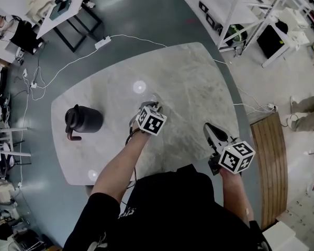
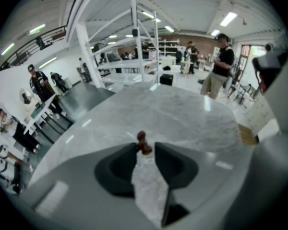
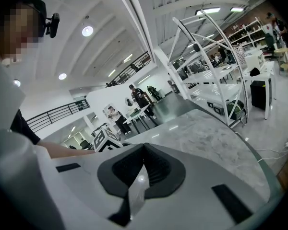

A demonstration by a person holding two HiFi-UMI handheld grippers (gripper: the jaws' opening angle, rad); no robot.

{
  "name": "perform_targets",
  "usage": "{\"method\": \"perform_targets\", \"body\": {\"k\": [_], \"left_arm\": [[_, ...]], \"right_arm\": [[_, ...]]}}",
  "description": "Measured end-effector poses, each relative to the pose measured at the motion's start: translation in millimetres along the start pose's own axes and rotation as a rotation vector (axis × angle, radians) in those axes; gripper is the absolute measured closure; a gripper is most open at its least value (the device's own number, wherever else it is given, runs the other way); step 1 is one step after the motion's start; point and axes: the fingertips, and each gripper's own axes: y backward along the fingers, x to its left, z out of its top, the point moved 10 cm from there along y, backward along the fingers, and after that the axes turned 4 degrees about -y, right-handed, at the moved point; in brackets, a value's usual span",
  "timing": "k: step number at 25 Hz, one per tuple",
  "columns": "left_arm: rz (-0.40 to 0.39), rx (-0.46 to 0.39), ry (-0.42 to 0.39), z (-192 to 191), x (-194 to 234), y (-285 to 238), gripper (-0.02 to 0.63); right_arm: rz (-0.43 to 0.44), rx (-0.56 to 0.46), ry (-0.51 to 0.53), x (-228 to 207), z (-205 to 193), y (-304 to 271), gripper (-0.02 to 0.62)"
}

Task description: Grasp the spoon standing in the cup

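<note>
In the left gripper view, the brown knob-ended top of the spoon [image 2: 142, 142] stands upright between the tips of my left gripper [image 2: 145, 146]. It lies close against the left jaw, with a thin gap to the right one, so the jaws stand open round it. The cup is hidden behind the jaws. In the head view the left gripper [image 1: 155, 106] hangs over the middle of the marble table [image 1: 199, 82], covering spoon and cup. My right gripper [image 1: 210, 128] is held near the table's front right edge. Its jaws [image 3: 144, 146] are shut and hold nothing.
A black lidded jug [image 1: 83, 120] with a handle stands on the table's left part. A wooden bench [image 1: 269, 166] runs along the right of the table. White racks [image 1: 251, 14] and desks stand farther off, with people among them [image 2: 221, 66].
</note>
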Motion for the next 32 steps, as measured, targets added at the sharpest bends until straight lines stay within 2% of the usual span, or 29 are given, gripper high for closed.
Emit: {"method": "perform_targets", "body": {"k": [3, 12, 17, 23, 28, 32], "left_arm": [[0.029, -0.006, -0.002, 0.2, 1.0, 2.9, 0.532], [0.075, -0.079, 0.055, 2.6, 5.5, 31.8, 0.546], [0.105, -0.177, 0.148, 11.4, 10.7, 58.8, 0.548], [0.183, -0.313, 0.281, 19.4, 32.9, 110.7, 0.548], [0.274, -0.425, 0.354, 15.3, 54.6, 168.9, 0.548], [0.315, -0.520, 0.392, 2.4, 66.2, 216.3, 0.549]], "right_arm": [[0.006, 0.000, -0.003, -2.7, 1.3, 0.1, 0.601], [0.061, 0.029, 0.004, -5.8, 11.8, -12.5, 0.601], [0.131, 0.073, 0.029, -4.9, 16.8, -29.6, 0.601], [0.242, 0.145, 0.086, 7.9, 31.4, -62.6, 0.601], [0.335, 0.205, 0.146, 34.7, 42.3, -89.1, 0.601], [0.370, 0.200, 0.200, 62.3, 50.8, -100.8, 0.601]]}}
